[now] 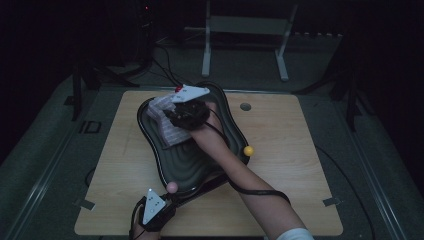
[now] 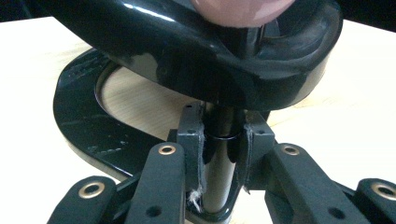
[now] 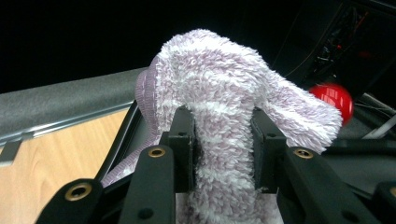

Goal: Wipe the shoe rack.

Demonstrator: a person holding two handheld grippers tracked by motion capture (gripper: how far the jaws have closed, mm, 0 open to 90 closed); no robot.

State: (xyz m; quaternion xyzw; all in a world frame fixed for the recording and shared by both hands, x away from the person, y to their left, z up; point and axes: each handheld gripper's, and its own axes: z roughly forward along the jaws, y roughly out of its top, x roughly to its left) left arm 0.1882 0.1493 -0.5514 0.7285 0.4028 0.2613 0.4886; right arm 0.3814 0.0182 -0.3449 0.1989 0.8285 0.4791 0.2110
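Note:
A glossy black wavy tray stands on the wooden table, raised on a thin black post over a ring-shaped base. My left gripper is at the tray's near end, and in the left gripper view its jaws are shut on that post under the tray. My right gripper hovers over the tray's far part, shut on a fluffy lilac-and-white striped cloth. The cloth bulges above the pads and droops to both sides.
A red ball sits at the tray's far rim, a yellow ball at its right rim and a pink ball at its near rim. A grey round cap is set in the table. A white frame stands behind.

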